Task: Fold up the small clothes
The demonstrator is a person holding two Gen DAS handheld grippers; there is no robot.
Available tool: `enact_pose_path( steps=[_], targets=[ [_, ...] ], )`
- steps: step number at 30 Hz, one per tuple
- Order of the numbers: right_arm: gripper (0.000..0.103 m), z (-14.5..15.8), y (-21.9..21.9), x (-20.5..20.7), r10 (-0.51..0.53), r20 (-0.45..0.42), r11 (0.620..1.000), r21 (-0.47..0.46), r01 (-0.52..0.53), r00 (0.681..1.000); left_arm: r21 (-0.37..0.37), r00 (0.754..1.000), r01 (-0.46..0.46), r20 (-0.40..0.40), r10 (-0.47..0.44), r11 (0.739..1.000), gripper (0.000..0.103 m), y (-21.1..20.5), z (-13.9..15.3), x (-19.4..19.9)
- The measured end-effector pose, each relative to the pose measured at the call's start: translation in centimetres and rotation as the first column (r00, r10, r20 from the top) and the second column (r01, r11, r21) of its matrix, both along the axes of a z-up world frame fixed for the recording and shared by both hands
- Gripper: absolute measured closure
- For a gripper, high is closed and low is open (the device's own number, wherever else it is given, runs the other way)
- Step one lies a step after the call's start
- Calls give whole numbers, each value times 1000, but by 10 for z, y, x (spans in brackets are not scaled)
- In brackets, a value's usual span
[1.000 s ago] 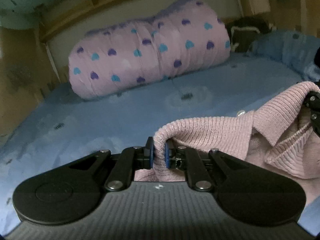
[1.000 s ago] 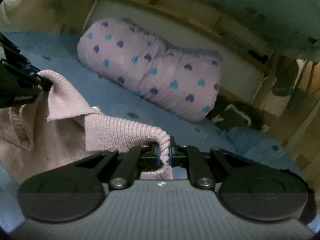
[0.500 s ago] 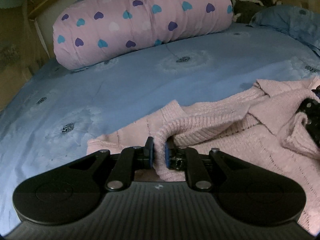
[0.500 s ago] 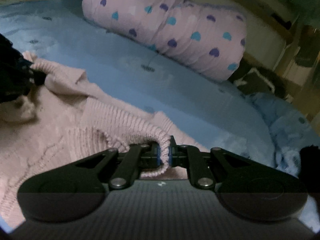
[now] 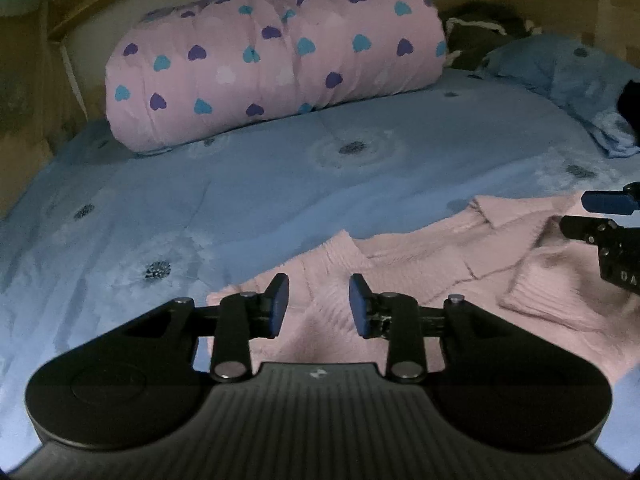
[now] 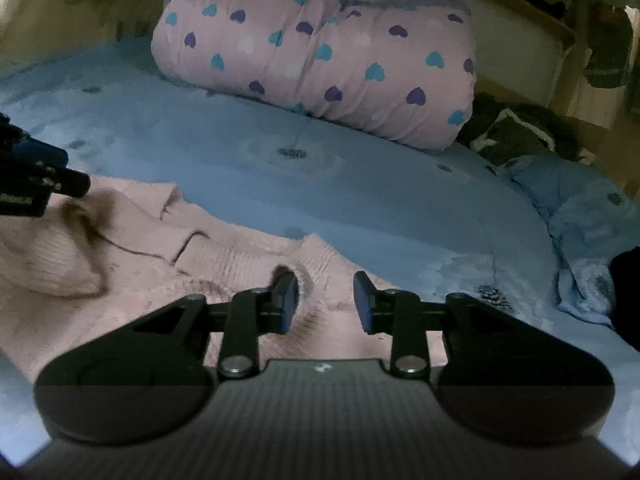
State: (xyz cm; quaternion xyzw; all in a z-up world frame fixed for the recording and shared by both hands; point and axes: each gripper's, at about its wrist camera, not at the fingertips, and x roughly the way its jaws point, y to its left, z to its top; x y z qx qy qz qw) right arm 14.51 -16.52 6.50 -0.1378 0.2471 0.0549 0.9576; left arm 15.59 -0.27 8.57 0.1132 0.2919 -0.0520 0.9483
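A small pink knitted cardigan (image 5: 420,276) lies spread on the blue bedsheet (image 5: 240,192), collar toward the pillow. My left gripper (image 5: 319,300) hovers over its left shoulder, jaws opening, and the knit lies loose below the gap with no pad pressing on it. In the right wrist view the same cardigan (image 6: 132,264) fills the lower left. My right gripper (image 6: 326,300) sits over its right shoulder edge, jaws also opening, with nothing pinched. Each gripper shows at the edge of the other's view: the right gripper (image 5: 608,216) and the left gripper (image 6: 36,184).
A rolled pink quilt with blue and purple hearts (image 5: 276,64) lies across the head of the bed. A blue pillow (image 5: 568,76) and dark clothing (image 6: 520,132) sit at the right. Wooden bed frame and walls surround the bed.
Both grippers lowered the cardigan onto the sheet and then let go of its shoulders. Their jaws, shut on the knit before, now stand apart.
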Motion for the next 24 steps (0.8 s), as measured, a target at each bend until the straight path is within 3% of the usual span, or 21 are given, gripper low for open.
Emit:
enact_pose_path(
  steps=[4,8,17,19,21,24],
  targets=[
    [70,13,-11,-14,28,-30,998,50,-26,999,7,999,43,-20,-43,999,59,3,9,-20],
    [70,19,-11,-27,82,-47,995,55,-79,996,11,996,79,-40,-78,997,47,5,9,-36],
    [68,13,-5,-37,174,-99,985,32,-172,980,35,980,181,-90,-177,983,40,-9,-20,-53],
    [66,8,-3,-36,192,-117,981,30,-190,974,45,976,198,-100,-193,979,39,-14,-29,-52],
    [52,2,0,-35,216,-127,976,25,-214,968,70,975,201,-105,-193,977,39,-19,-38,-48],
    [50,-5,3,-33,241,-131,971,23,-240,962,92,977,191,-110,-180,977,38,-22,-49,-41]
  ],
)
